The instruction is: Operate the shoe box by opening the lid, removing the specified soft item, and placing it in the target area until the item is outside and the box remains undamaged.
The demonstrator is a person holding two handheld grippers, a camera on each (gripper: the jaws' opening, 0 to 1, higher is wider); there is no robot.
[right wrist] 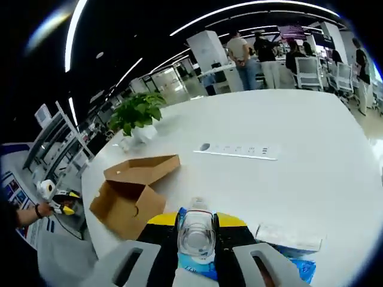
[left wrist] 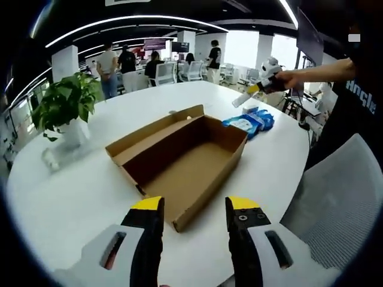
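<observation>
An open brown cardboard shoe box (left wrist: 185,161) lies on the white table, its lid folded back and its inside bare. My left gripper (left wrist: 194,209) is open just in front of the box's near corner, nothing between its yellow-tipped fingers. My right gripper (right wrist: 196,224) is shut on a blue and white soft pack (right wrist: 196,239), held above the table to the right of the box (right wrist: 128,191). In the left gripper view the right gripper (left wrist: 263,81) hangs in the air beyond the box, a hand around it. More blue packs (left wrist: 248,122) lie on the table beside the box.
A potted plant (left wrist: 63,104) stands at the table's left side. A white power strip (right wrist: 239,150) lies mid-table. A flat pack (right wrist: 287,238) rests by the right gripper. A grey chair (left wrist: 341,197) is at the table's near right edge. People stand by desks behind.
</observation>
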